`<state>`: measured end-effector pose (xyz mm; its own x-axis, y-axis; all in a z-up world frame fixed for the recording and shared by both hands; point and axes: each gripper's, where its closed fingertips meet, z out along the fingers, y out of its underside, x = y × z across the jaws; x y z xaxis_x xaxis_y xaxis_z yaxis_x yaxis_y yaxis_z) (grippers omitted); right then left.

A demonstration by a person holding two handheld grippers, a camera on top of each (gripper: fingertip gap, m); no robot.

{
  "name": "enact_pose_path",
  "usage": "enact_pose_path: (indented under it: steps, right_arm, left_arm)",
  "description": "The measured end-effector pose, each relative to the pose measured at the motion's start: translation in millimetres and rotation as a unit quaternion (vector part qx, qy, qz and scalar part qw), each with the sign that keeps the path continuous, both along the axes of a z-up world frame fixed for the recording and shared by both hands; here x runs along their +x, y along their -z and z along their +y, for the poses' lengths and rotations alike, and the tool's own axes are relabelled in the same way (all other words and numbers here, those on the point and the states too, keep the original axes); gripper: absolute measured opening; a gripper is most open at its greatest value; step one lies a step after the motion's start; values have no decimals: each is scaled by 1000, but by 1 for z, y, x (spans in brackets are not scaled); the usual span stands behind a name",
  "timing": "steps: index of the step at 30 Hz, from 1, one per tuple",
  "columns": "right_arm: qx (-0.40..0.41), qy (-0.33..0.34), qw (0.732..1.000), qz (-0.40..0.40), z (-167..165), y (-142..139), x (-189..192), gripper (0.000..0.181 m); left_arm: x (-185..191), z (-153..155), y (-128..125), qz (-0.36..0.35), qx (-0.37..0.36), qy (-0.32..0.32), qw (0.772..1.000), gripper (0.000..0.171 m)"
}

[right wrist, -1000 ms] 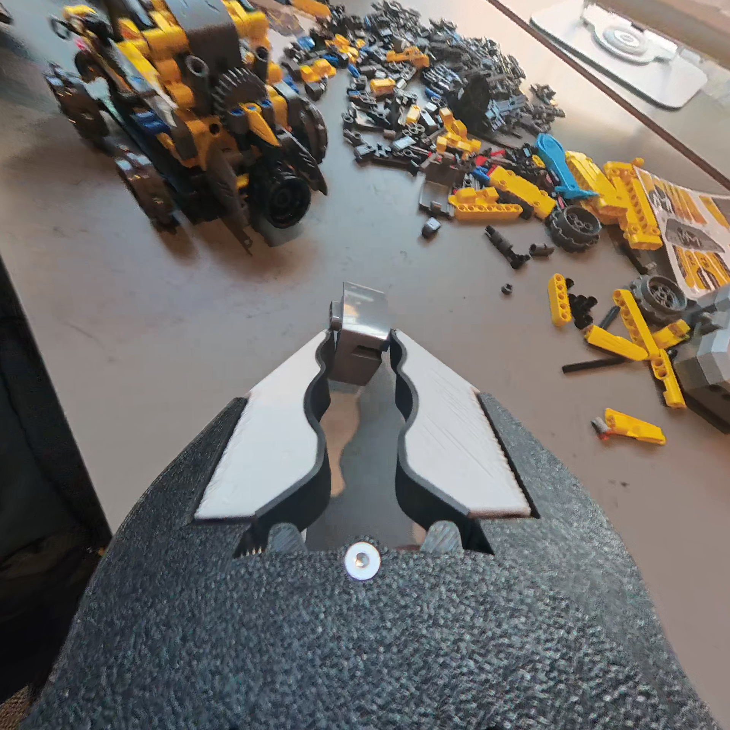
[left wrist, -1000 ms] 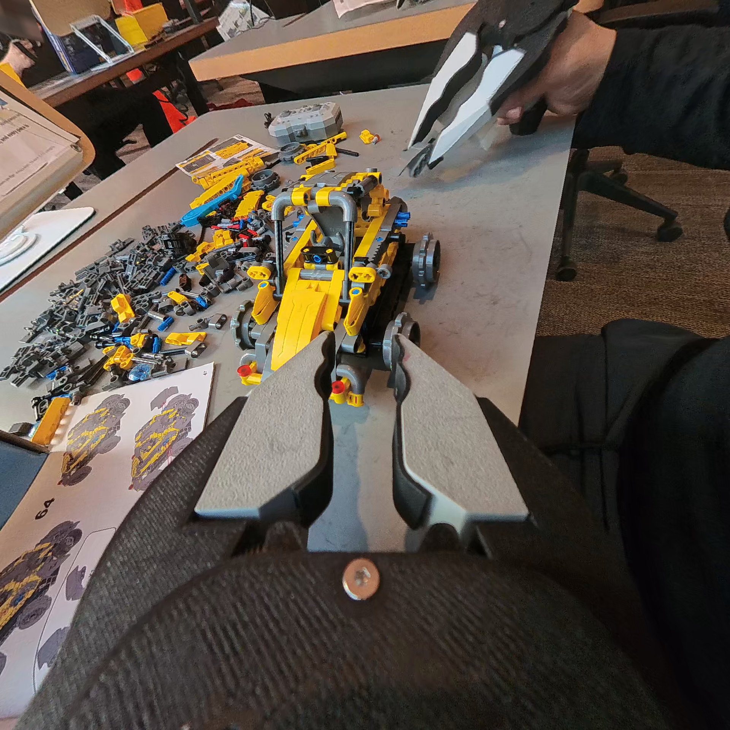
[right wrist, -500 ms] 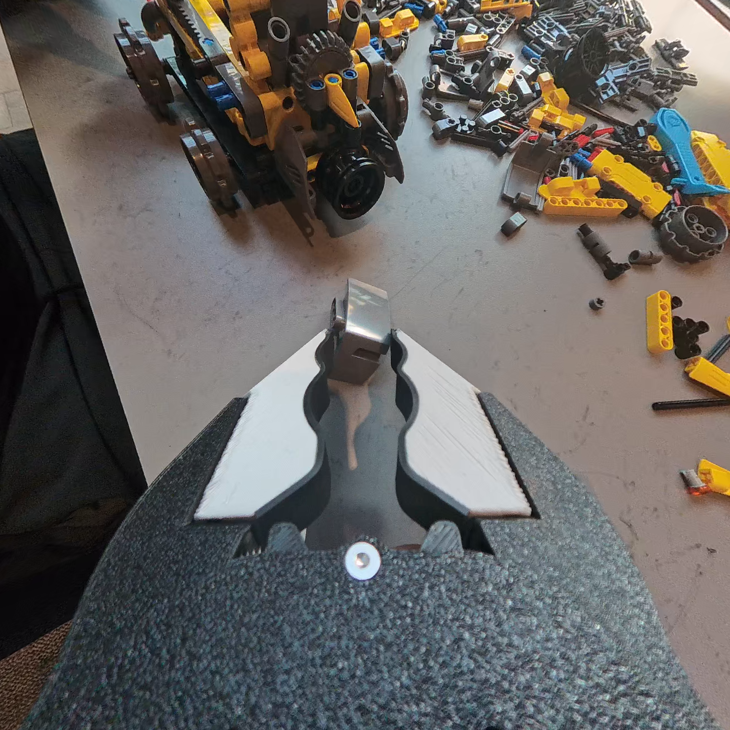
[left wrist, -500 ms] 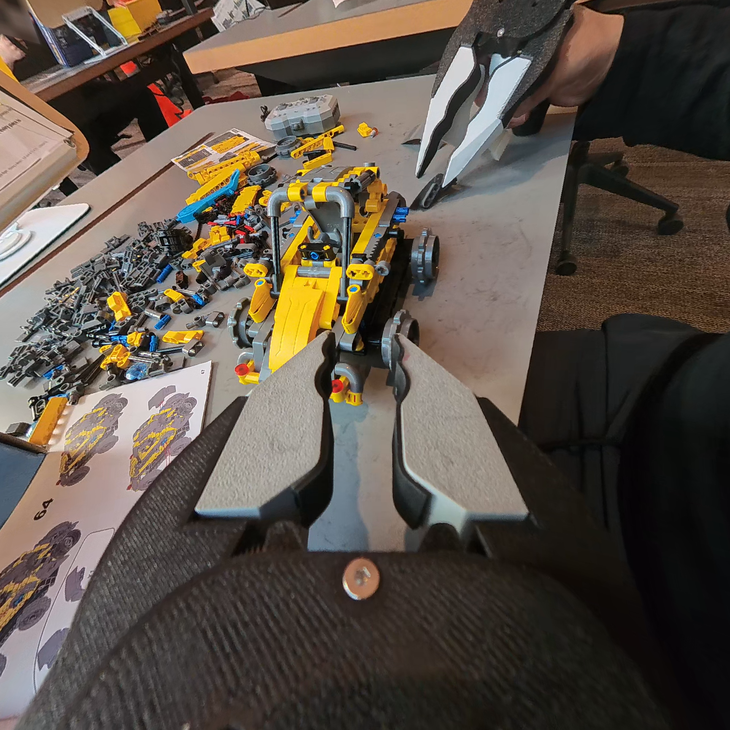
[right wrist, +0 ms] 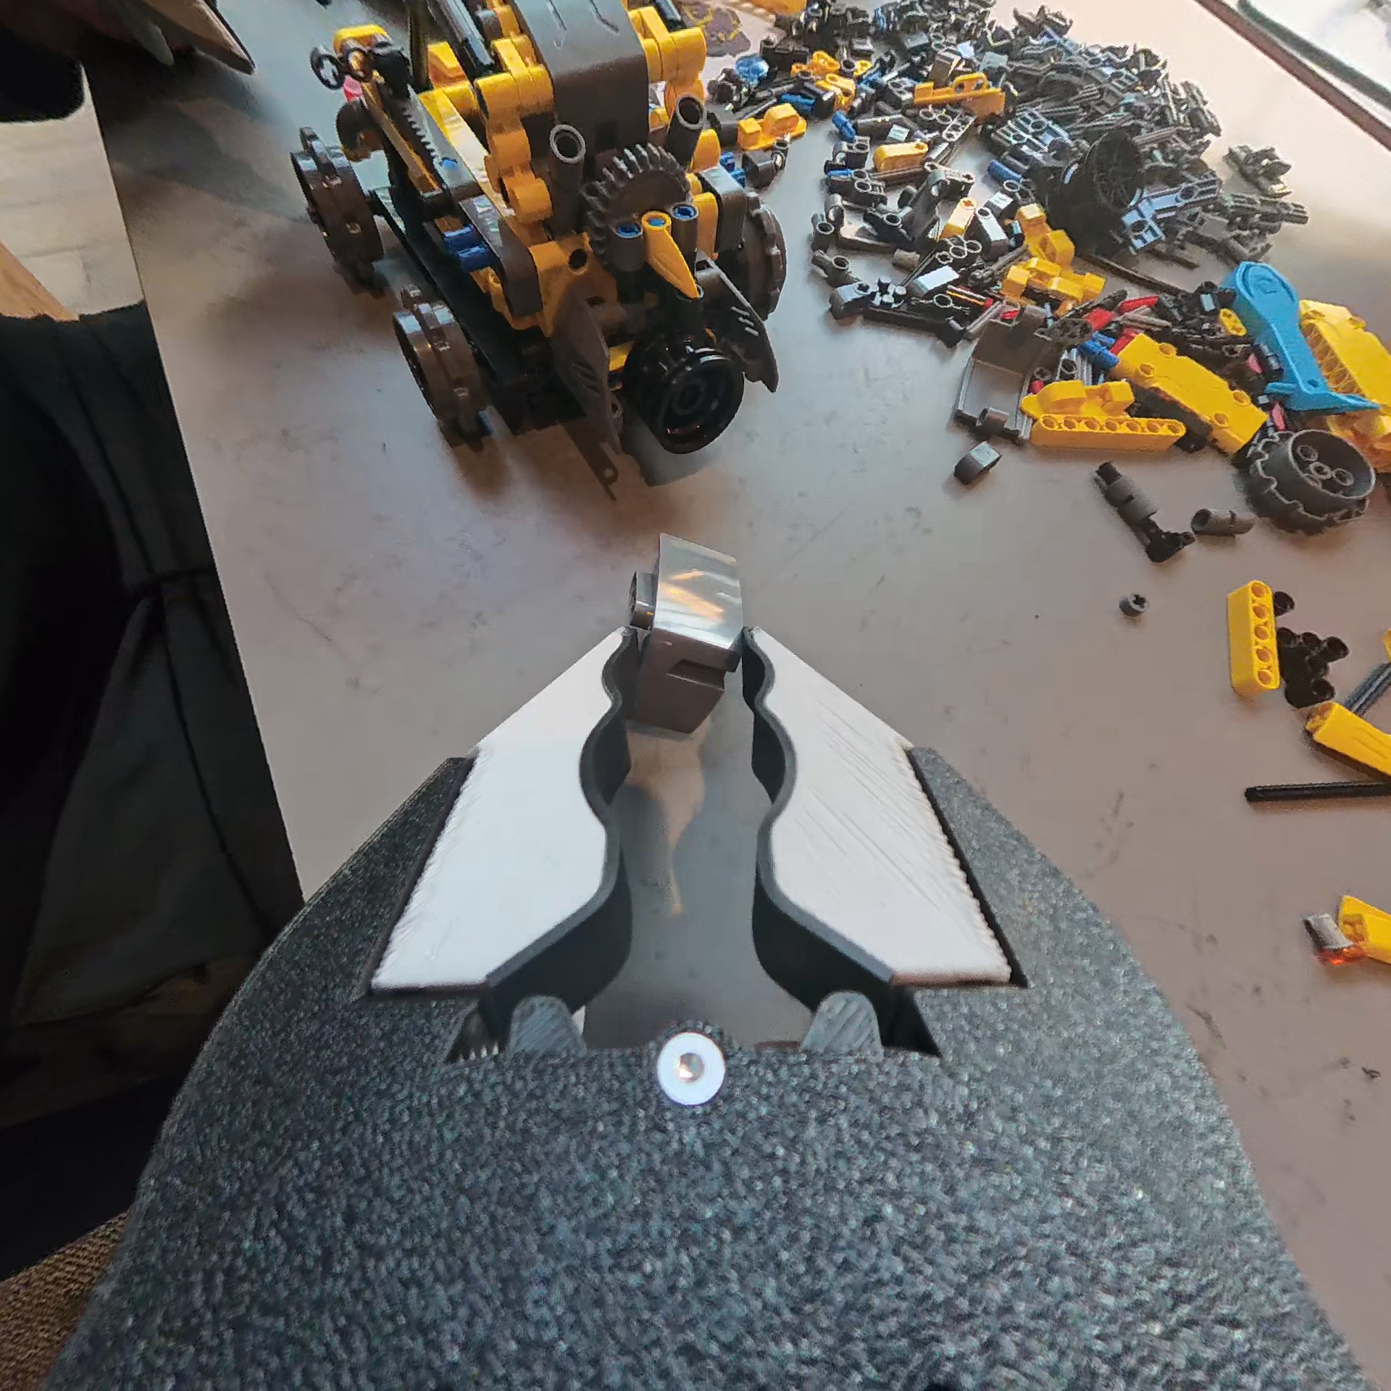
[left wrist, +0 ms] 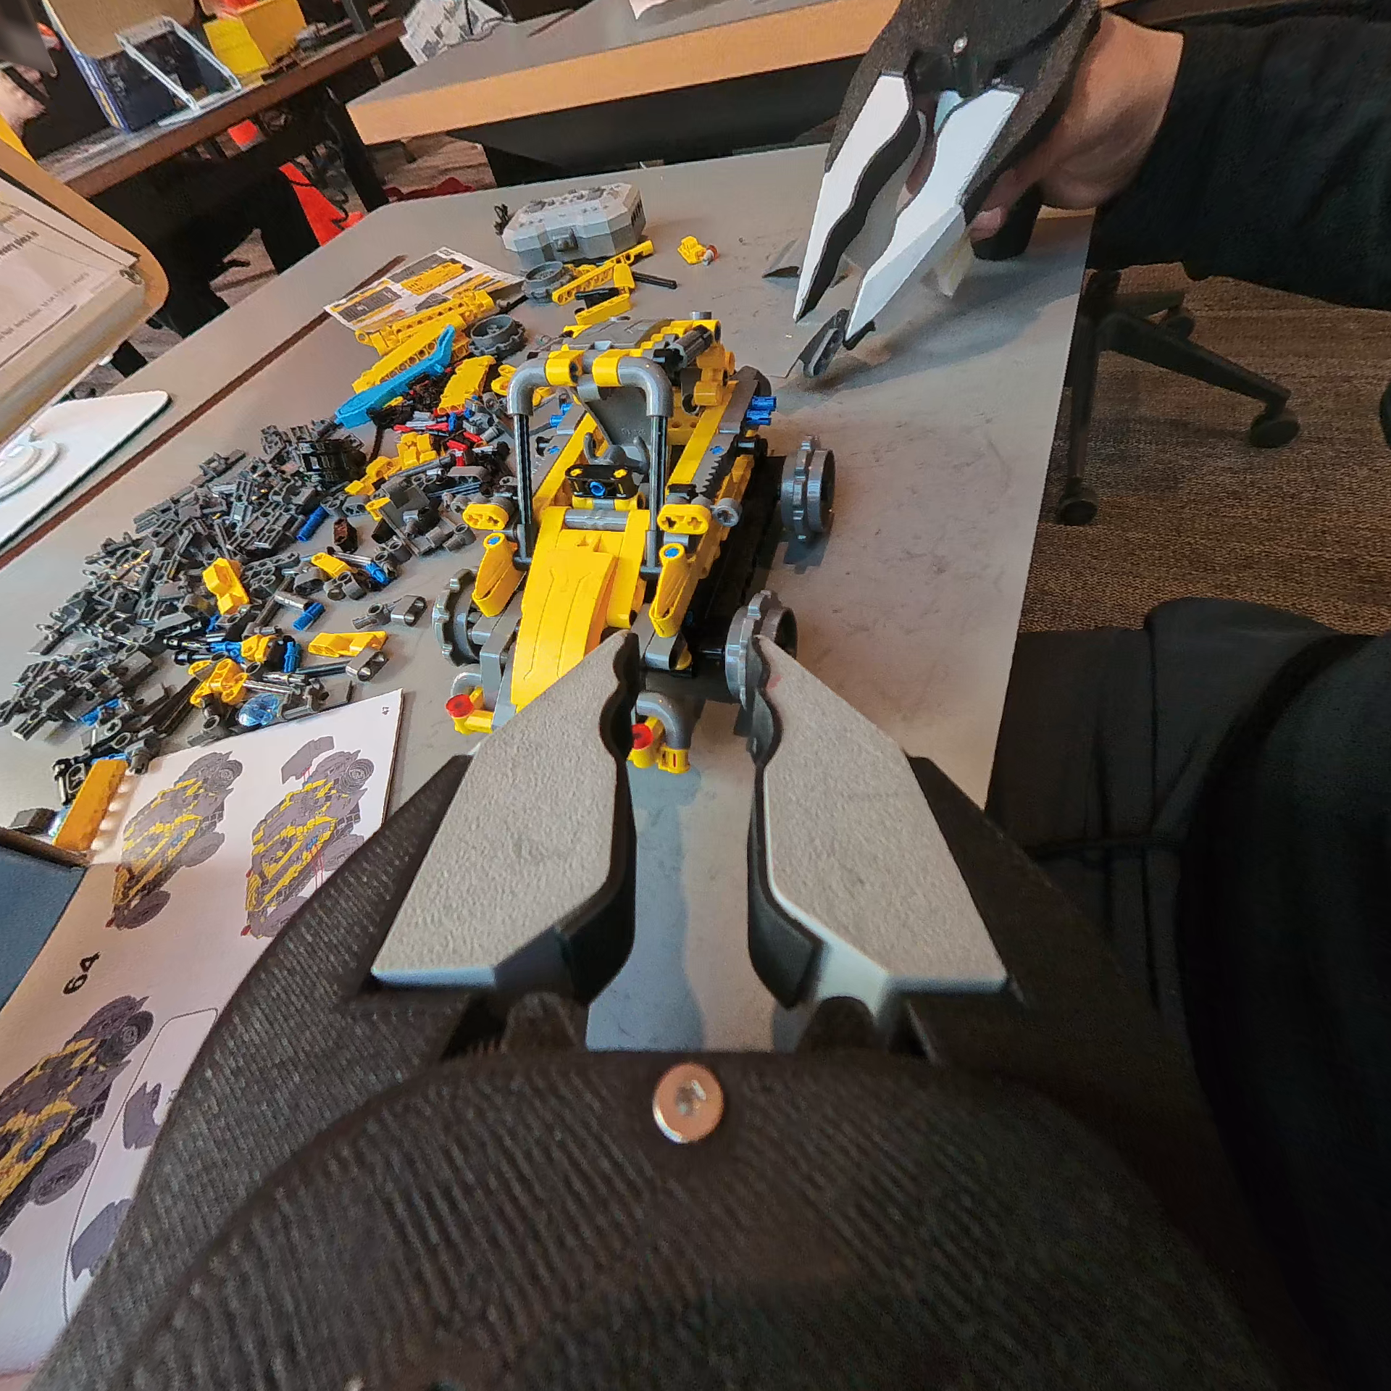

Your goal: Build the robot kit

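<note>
A yellow and grey brick-built car [left wrist: 602, 527] stands on the grey table [left wrist: 926, 482]; it also shows in the right wrist view [right wrist: 557, 248]. My left gripper [left wrist: 689, 670] is open at the car's front end, its tips beside the front bumper and a front wheel hub [left wrist: 760, 640]. My right gripper [right wrist: 685, 640] is shut on a dark grey panel piece [right wrist: 685, 640] and holds it above the table, short of the car's rear. In the left wrist view the right gripper [left wrist: 832, 324] hangs beyond the car with the grey piece [left wrist: 824, 346] at its tips.
A heap of loose black, grey, yellow and blue pieces [left wrist: 226, 542] lies left of the car, also in the right wrist view [right wrist: 1054, 211]. An instruction booklet [left wrist: 188, 865] lies near left. A grey battery box [left wrist: 572, 218] sits at the far end. The table edge [left wrist: 1046, 527] runs right. My hands' fingertips stand some 20 cm from each other.
My right gripper has moved with the grey piece closer to the car's rear and turned more upright. My left gripper has stayed at the car's front.
</note>
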<state>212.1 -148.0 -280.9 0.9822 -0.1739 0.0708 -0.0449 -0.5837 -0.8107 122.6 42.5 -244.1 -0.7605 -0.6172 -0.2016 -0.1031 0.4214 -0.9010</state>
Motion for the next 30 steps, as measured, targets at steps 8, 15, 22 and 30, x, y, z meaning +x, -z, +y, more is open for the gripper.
enact_pose_path:
  steps: [8,15,22,30]
  right_arm:
    - [4,3,1000,0,0,-1,1,24]
    - [110,32,993,7,10,-35,-8,24]
    - [206,67,975,57,37,-65,-44,24]
    - [327,90,932,130,97,-89,-94,24]
  left_arm:
    - [0,-1,1,2,5,1,1000,24]
    - [2,-1,1,-12,17,-9,1000,23]
    - [-12,-22,-15,-164,68,-26,984,17]
    - [-33,-85,-3,-133,67,12,989,30]
